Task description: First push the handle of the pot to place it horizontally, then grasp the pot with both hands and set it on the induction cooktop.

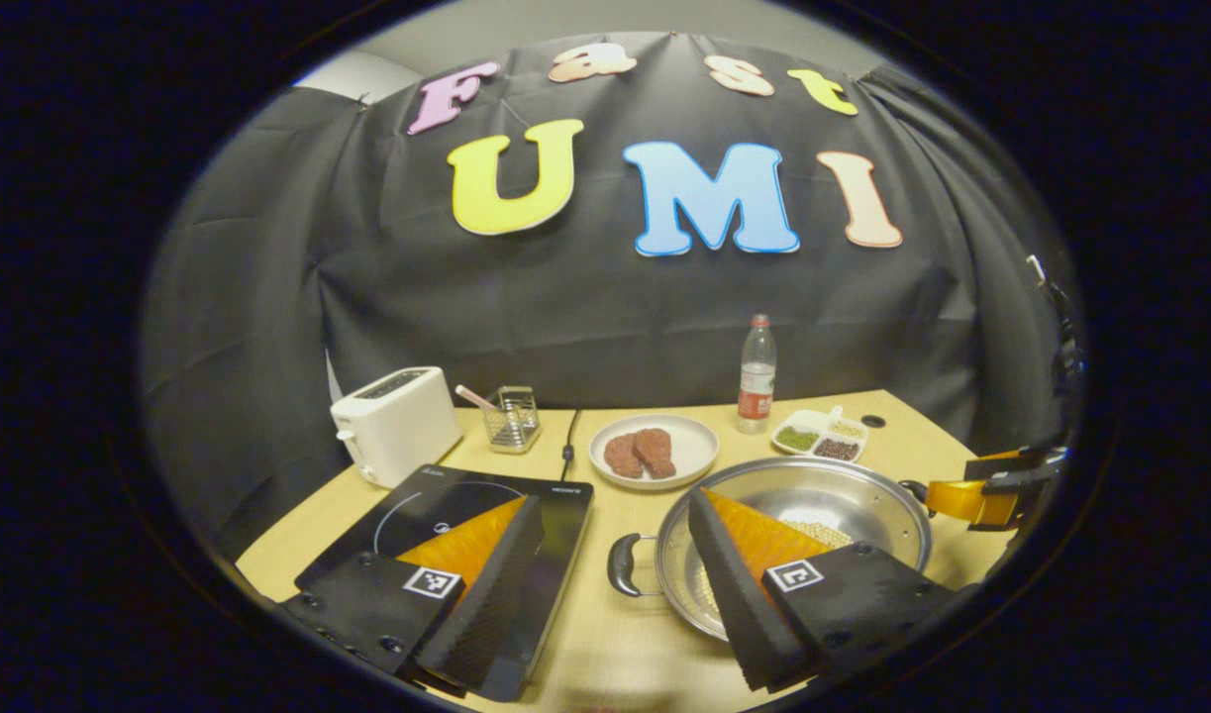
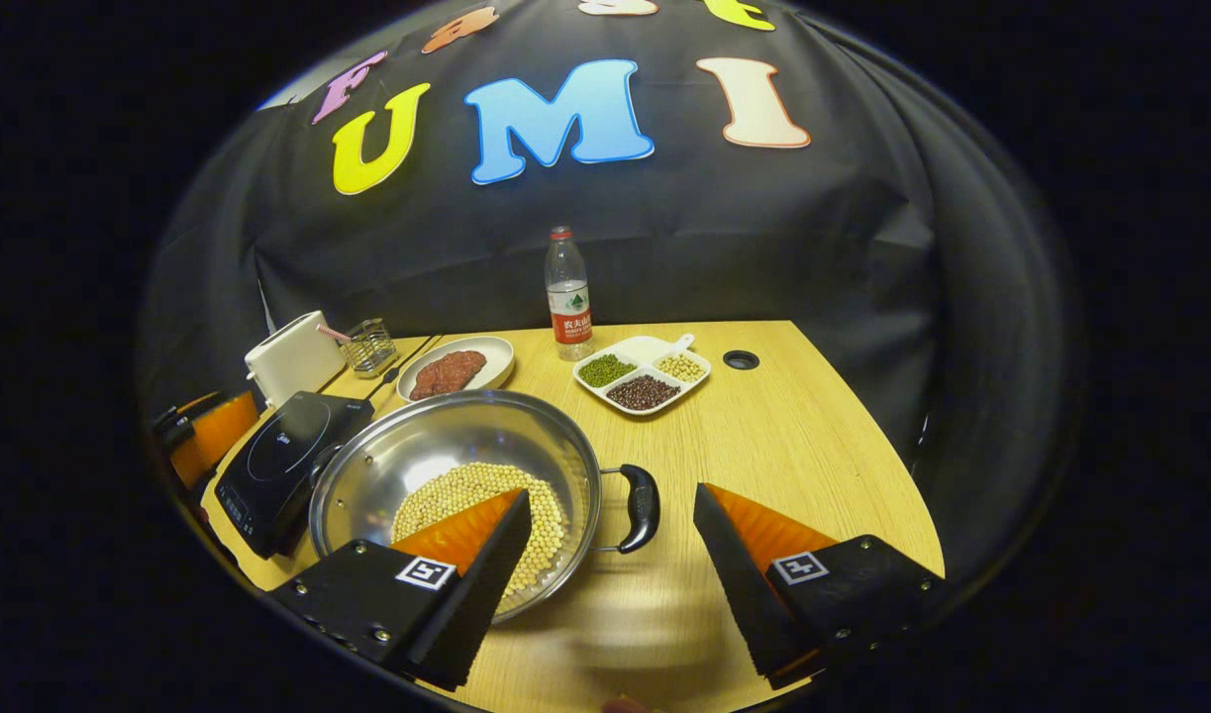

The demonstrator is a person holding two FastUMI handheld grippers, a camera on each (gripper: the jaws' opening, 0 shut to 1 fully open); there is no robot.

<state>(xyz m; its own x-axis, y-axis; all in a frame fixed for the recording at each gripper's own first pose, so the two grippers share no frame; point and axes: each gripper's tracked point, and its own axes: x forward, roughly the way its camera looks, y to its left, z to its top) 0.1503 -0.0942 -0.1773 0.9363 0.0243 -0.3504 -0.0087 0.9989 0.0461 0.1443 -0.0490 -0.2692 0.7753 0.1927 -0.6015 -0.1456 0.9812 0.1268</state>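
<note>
With the pot [image 2: 456,475] on the table [image 2: 793,446] just right of the cooktop [image 1: 447,525], both the left gripper [image 1: 615,555] and the right gripper [image 2: 610,540] spread wide and empty, each should straddle its own handle squarely before closing, then lift level.

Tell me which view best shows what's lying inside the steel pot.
The right gripper view: the round stainless-steel pot sits open to the camera, with the pale yellow beans spread over its bottom. In the left gripper view, one finger covers much of the pot, leaving a small patch of beans.
</note>
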